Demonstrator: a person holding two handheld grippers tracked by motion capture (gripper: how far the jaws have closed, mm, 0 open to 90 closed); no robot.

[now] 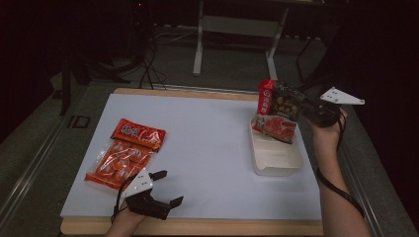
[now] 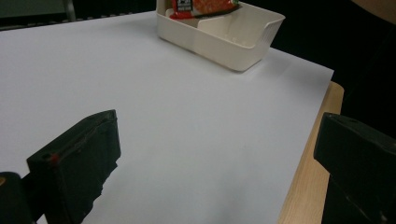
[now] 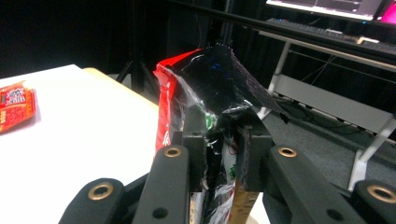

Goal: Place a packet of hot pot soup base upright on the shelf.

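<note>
Glossy red-and-black plastic food packet (image 1: pixel 279 111), crumpled at its dark upper edge, pinched there between the right tongs (image 3: pixel 223 154). Hanging upright and slightly tilted, lower end dipping into the far compartment of the cream rectangular plastic bin (image 1: pixel 276 160) on the counter's right side.

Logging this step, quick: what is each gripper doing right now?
Left gripper: open, holding nothing, low over the table's near edge.
Right gripper: closed on the black-and-red packet, above the white bin.

Glossy plastic packet (image 1: pixel 277 111) – matt plastic bin (image 1: pixel 276 157)
</note>
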